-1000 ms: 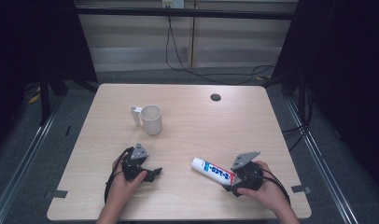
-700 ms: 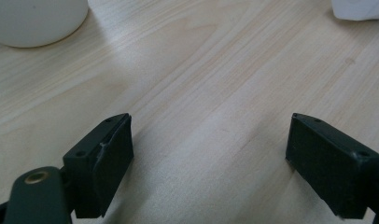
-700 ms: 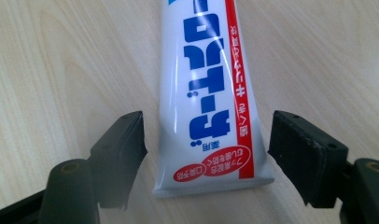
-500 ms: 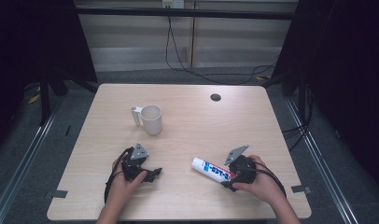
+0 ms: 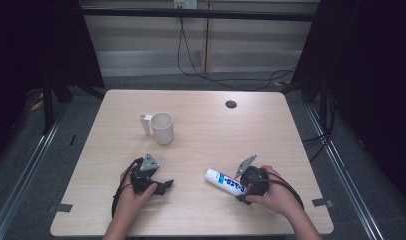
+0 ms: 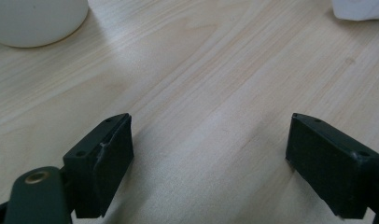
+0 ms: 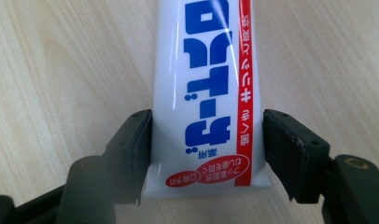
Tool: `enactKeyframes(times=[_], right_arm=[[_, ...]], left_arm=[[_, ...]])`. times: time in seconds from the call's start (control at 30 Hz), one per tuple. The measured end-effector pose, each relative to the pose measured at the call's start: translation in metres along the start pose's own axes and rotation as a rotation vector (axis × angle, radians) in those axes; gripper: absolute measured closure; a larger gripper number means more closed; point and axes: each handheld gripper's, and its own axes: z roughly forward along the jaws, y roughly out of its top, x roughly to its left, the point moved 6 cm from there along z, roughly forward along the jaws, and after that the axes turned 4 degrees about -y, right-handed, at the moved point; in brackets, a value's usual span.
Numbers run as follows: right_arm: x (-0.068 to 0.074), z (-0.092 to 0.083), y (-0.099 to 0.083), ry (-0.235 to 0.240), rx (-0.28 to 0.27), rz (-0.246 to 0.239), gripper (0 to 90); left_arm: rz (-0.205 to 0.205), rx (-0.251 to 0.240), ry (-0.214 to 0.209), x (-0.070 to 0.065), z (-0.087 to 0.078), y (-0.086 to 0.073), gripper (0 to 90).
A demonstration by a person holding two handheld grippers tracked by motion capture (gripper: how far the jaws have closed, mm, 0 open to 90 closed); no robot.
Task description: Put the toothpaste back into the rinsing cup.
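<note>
A white toothpaste tube (image 5: pixel 222 181) with blue and red print lies flat near the table's front edge, cap end pointing left. My right gripper (image 5: pixel 240 189) has its jaws around the tube's flat tail end. In the right gripper view both pads (image 7: pixel 131 149) touch the edges of the tube (image 7: pixel 201 84), and the jaws of this gripper (image 7: pixel 206 140) have just been closing on it. My left gripper (image 5: pixel 166 186) rests on the table at the front left, open, with bare wood between its fingers (image 6: pixel 103 163).
A white mug (image 5: pixel 162 128) stands upright behind the left gripper, handle to the left; its base shows in the left gripper view (image 6: pixel 33 21). A dark round hole (image 5: pixel 231 104) sits near the table's far edge. Cables hang behind the table.
My right hand has slid left along the table, bringing its jaws around the tube's tail. The left hand, mug and tube have stayed put.
</note>
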Motion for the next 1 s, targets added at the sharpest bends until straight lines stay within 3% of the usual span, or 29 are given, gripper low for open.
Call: enactKeyframes(times=[0.23,0.47,0.5,0.63,0.67,0.73,1.0], right_arm=[[-0.0023,0.0005,0.0024,0.040,0.061,0.020,38.2],[-0.0035,0.0002,0.0029,0.047,0.069,0.010,41.1],[-0.0043,0.0007,0.0031,0.046,0.059,-0.009,40.9],[-0.0041,0.0016,0.0041,0.034,0.066,-0.016,38.5],[-0.0017,0.0003,0.0044,0.036,0.088,0.004,37.8],[-0.0020,0.0009,0.0055,0.021,0.083,-0.013,36.7],[-0.0053,0.0027,0.0052,0.059,0.070,-0.025,35.0]], left_arm=[[0.000,0.000,0.004,-0.0002,-0.0004,-0.0003,15.1],[0.000,0.000,0.004,-0.0002,-0.0004,-0.0003,15.1],[0.001,0.001,0.005,-0.0002,-0.0004,-0.0003,15.1],[0.000,0.000,0.004,-0.0001,-0.0004,-0.0003,15.1],[0.000,0.000,0.004,-0.0002,-0.0004,-0.0003,15.1],[0.000,0.000,0.004,-0.0002,-0.0004,-0.0003,15.1],[0.000,0.000,0.004,-0.0001,-0.0004,-0.0003,15.1]])
